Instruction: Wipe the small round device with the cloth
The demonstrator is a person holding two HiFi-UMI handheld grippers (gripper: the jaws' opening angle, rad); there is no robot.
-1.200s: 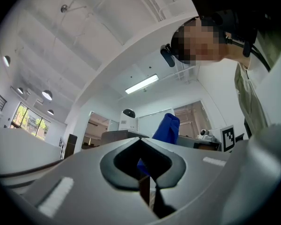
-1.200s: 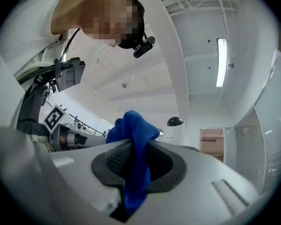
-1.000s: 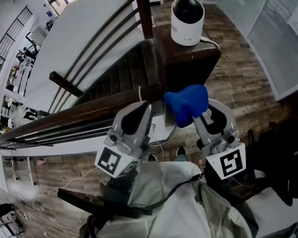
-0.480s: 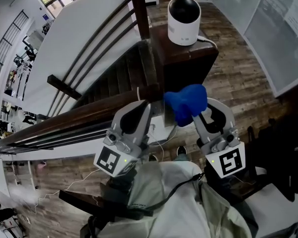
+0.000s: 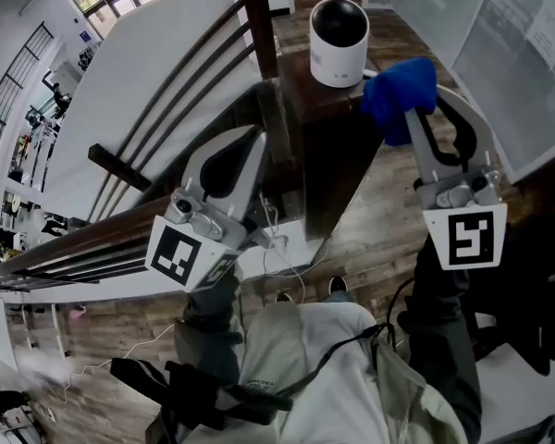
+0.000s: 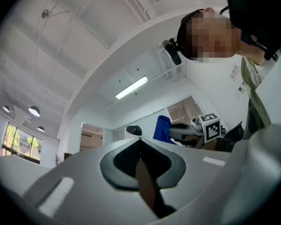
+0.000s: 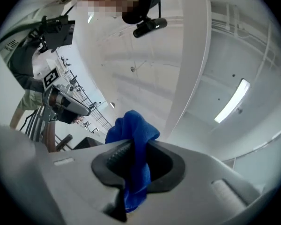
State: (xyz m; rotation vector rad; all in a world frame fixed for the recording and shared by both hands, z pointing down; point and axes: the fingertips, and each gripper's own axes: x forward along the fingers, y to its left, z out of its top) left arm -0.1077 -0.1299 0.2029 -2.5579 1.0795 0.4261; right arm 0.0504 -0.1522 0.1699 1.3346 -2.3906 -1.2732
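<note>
The right gripper [image 5: 414, 117] is clamped on the blue cloth [image 5: 400, 89], and it has just swung up and out. A moment ago it hung low over the dark wooden handrail [image 5: 92, 239], well short of the target. Now the bunched cloth sits just beside the small round device [image 5: 339, 42], at the device's right and level with its lower body. That reads as the approach nearly finished and the wipe itself not yet begun. There still looks to be a sliver of gap between cloth and white casing, though contact cannot be ruled out from the head view.

The device stands upright on the flat top of the dark wooden post [image 5: 328, 100], black dome up, white body below. The cloth bulges out beyond the jaw tips, so the fabric would meet the casing first.

The left gripper [image 5: 254, 139] has lifted too. Its jaws are pressed together on nothing, and it points up toward the post from the device's lower left, well apart from it. A short move to the left should bring the cloth onto the casing.
</note>
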